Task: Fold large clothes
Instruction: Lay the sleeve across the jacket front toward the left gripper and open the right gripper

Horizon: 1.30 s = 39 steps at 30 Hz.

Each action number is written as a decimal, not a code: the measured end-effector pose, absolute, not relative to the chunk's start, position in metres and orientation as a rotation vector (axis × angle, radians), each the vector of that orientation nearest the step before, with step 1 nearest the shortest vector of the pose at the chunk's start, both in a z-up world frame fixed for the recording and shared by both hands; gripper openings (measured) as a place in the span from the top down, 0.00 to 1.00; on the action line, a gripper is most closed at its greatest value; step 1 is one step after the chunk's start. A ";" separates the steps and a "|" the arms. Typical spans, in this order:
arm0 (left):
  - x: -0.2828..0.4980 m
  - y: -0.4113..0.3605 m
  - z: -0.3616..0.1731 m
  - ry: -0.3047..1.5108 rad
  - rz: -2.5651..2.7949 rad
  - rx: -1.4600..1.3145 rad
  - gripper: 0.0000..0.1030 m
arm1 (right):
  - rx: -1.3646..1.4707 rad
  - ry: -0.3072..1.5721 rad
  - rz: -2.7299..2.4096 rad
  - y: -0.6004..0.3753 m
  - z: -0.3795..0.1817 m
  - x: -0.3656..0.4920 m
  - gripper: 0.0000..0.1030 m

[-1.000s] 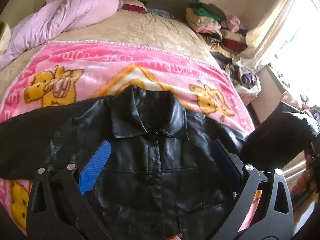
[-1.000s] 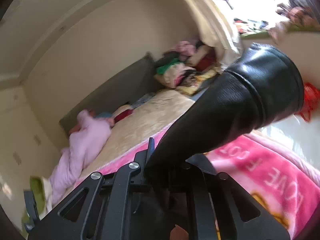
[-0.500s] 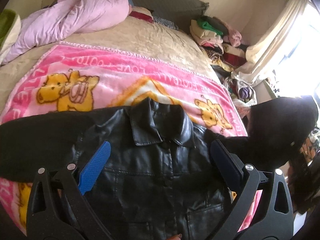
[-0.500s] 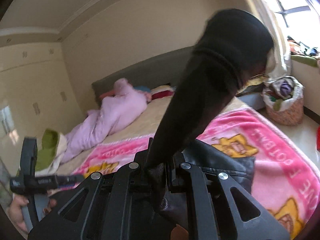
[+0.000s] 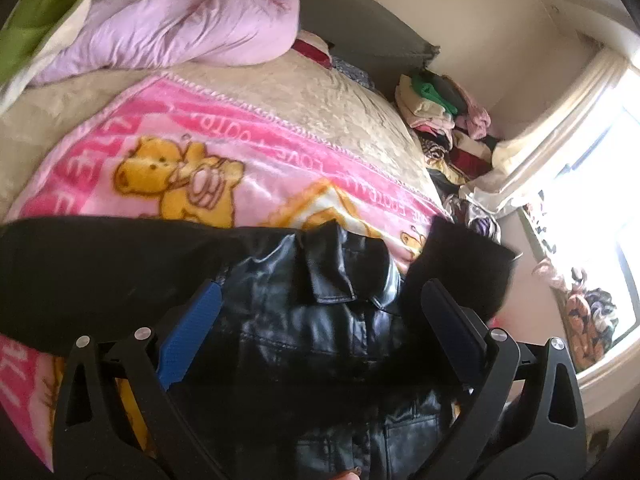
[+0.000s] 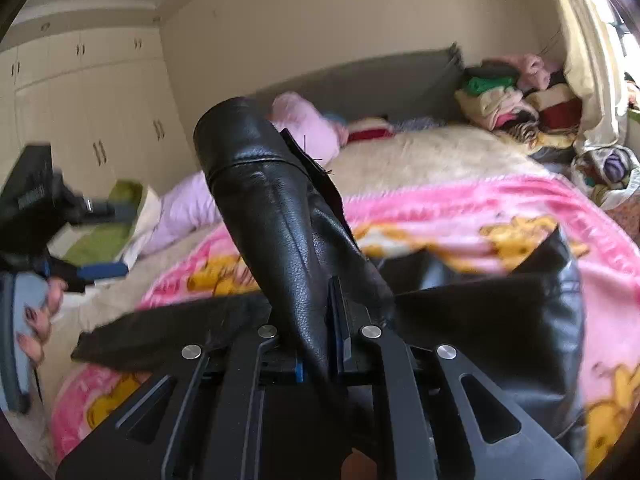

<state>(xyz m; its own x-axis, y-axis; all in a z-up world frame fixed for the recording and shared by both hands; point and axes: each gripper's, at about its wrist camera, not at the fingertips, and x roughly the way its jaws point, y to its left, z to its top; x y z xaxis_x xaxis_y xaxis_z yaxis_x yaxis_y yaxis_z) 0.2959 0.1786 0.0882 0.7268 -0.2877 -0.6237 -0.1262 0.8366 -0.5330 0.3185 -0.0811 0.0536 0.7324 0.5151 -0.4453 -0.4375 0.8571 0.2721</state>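
While a black leather jacket (image 5: 320,320) lies front-up across a pink cartoon-bear blanket (image 5: 248,168), its collar pointing toward 12 o'clock in the left wrist view, the left gripper (image 5: 320,308) hangs spread wide above the chest panel, grasping nothing, one blue pad (image 5: 192,332) at 9 o'clock and the other finger at 3 o'clock of the button placket. One sleeve runs flat out to 9 o'clock across the blanket. The other sleeve (image 6: 272,208) stands up from the right gripper (image 6: 320,336), whose jaws are clenched on it low down, the cuff rising toward 11 o'clock in the right wrist view. Beyond the collar, at 12 o'clock, bare pink blanket and then a cream bedspread (image 5: 320,100) stretch to the grey headboard (image 6: 360,80). A crumpled lilac duvet (image 5: 192,28) fills the far 11 o'clock corner. Stacked folded clothes (image 5: 440,120) sit at 2 o'clock off the bed's edge, near a curtained window (image 5: 592,152). White wardrobe doors (image 6: 80,120) line the wall at 9 o'clock in the right wrist view.
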 end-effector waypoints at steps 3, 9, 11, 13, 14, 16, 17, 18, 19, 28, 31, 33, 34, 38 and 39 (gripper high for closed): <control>0.292 0.189 0.074 0.776 -0.089 -0.610 0.09 | 0.098 0.564 0.533 -0.059 0.033 0.315 0.91; 0.279 0.198 0.043 0.794 -0.121 -0.697 0.09 | 0.030 0.662 0.537 -0.023 -0.007 0.312 0.87; 0.278 0.196 0.039 0.797 -0.145 -0.710 0.09 | 0.017 0.677 0.530 -0.018 -0.013 0.312 0.85; 0.279 0.194 0.031 0.816 -0.157 -0.714 0.09 | 0.002 0.692 0.527 -0.015 -0.018 0.311 0.81; 0.280 0.192 0.028 0.826 -0.157 -0.707 0.09 | 0.004 0.717 0.530 -0.014 -0.020 0.312 0.70; 0.282 0.188 0.021 0.848 -0.150 -0.694 0.09 | 0.039 0.787 0.548 -0.014 -0.027 0.314 0.22; 0.284 0.186 0.016 0.863 -0.149 -0.693 0.09 | 0.064 0.804 0.572 -0.017 -0.027 0.313 0.14; 0.284 0.185 0.011 0.879 -0.151 -0.695 0.09 | 0.073 0.818 0.598 -0.018 -0.028 0.310 0.15; 0.286 0.183 0.004 0.899 -0.148 -0.695 0.09 | 0.069 0.827 0.607 -0.019 -0.028 0.306 0.13; 0.294 0.168 -0.032 0.986 -0.141 -0.675 0.09 | 0.059 0.848 0.571 -0.065 -0.014 0.272 0.08; 0.299 0.159 -0.038 0.989 -0.144 -0.662 0.12 | 0.083 0.840 0.505 -0.095 -0.010 0.271 0.08; 0.302 0.154 -0.042 0.991 -0.142 -0.658 0.31 | 0.095 0.828 0.467 -0.113 -0.007 0.270 0.08; 0.305 0.150 -0.045 0.998 -0.137 -0.645 0.35 | 0.099 0.826 0.451 -0.120 -0.007 0.271 0.08; 0.312 0.139 -0.047 0.999 -0.123 -0.583 0.72 | 0.134 0.807 0.387 -0.154 -0.002 0.271 0.08; 0.313 0.137 -0.044 0.985 -0.119 -0.561 0.86 | 0.138 0.804 0.373 -0.159 -0.002 0.272 0.08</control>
<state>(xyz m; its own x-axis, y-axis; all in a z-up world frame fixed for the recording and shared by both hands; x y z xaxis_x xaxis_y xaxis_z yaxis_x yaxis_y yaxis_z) 0.3134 0.1371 -0.0438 0.5590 -0.3423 -0.7553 -0.1532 0.8525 -0.4997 0.2719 -0.1590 -0.0017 0.6326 0.3768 -0.6766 -0.2734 0.9261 0.2601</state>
